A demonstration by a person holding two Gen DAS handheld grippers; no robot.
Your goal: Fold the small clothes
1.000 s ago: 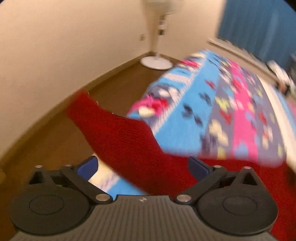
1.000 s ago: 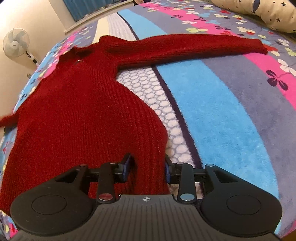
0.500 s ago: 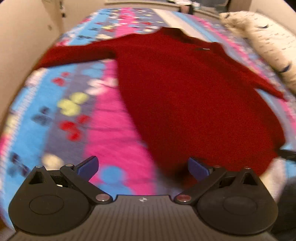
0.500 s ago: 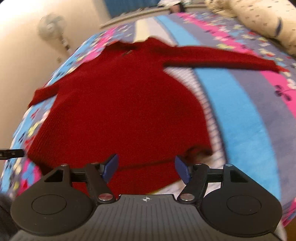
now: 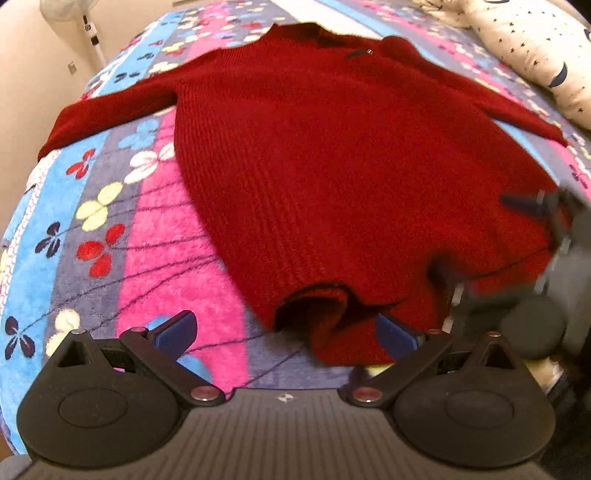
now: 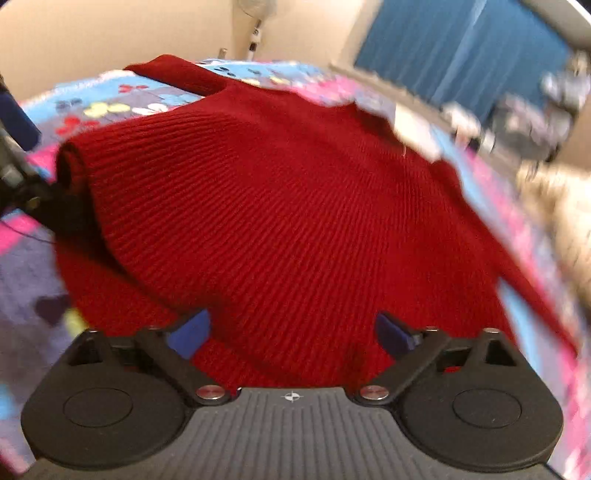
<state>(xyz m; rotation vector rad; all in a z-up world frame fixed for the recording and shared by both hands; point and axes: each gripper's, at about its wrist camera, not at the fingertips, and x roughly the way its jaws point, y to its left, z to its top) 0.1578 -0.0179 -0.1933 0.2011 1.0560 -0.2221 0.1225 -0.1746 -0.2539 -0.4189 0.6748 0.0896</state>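
- A red knit sweater (image 5: pixel 332 166) lies spread flat on a bed covered by a flowered blanket (image 5: pixel 110 229) striped in blue, pink and grey.
- In the left wrist view the collar points to 12 o'clock; one sleeve (image 5: pixel 110 107) stretches out toward 10 o'clock and the other sleeve (image 5: pixel 491 103) toward 2 o'clock.
- The hem sits at 6 o'clock, bunched into a small raised fold (image 5: pixel 314 306) near the left tool (image 5: pixel 284 332).
- The left tool is spread wide; the hem corner lies between its blue fingers (image 5: pixel 177 328), not pinched.
- The right tool (image 6: pixel 291 328) is spread wide too, poised low over the sweater (image 6: pixel 295 206) with red knit between its fingers (image 6: pixel 192 328); nothing is gripped.
- In the left wrist view, the right tool (image 5: pixel 546 221) appears blurred at 3 o'clock, at the sweater's edge.
- A star-patterned pillow (image 5: pixel 535 48) lies at 1 o'clock.
- A standing fan (image 5: pixel 85 22) stands against the wall at 11 o'clock.
- In the right wrist view, a blue curtain (image 6: pixel 461 48) hangs at 1 o'clock.
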